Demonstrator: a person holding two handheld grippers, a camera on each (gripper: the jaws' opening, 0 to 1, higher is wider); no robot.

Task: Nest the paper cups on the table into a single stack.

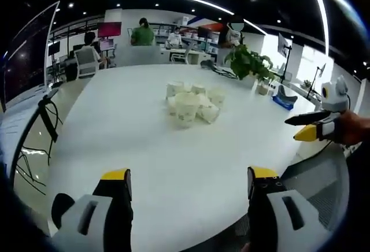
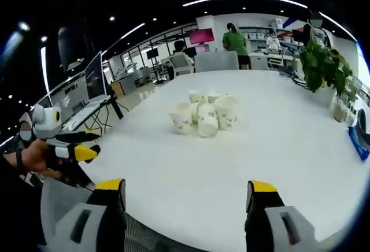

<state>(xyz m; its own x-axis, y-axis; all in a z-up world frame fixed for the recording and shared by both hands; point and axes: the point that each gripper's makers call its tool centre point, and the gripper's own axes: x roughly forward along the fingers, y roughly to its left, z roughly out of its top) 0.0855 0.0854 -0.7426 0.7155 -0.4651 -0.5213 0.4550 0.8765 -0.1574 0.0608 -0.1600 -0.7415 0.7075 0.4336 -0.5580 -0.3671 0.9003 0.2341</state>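
Several white paper cups with a faint green print (image 1: 192,106) sit bunched in one loose cluster near the middle of the large white round table (image 1: 173,200), some upright and at least one tipped on its side. None of them looks nested into another from where I am, though the far ones are too small for me to be sure. In the right gripper view the same cluster of cups (image 2: 205,115) lies well ahead of my jaws, across a bare stretch of the tabletop (image 2: 191,194).

My left gripper (image 1: 189,184), grey-bodied with yellow-tipped fingers (image 1: 115,175), hangs over the near edge of the table with its jaws spread wide and nothing between them. My right gripper (image 2: 189,187) is the same: jaws spread wide apart, pinching nothing, well short of the cups.

Each gripper also appears from the side in the other's view. My right gripper (image 1: 306,126) comes in at the right edge of the left gripper view, held by my hand (image 1: 354,128), off the table's rim; its black and yellow fingers point toward the table. My left gripper (image 2: 87,145) sits at the left edge of the right gripper view, held by my other hand (image 2: 36,155).

A green leafy potted plant (image 2: 324,67) stands at the far right side of the table. An open laptop (image 2: 95,84) rests on a desk off to the left.
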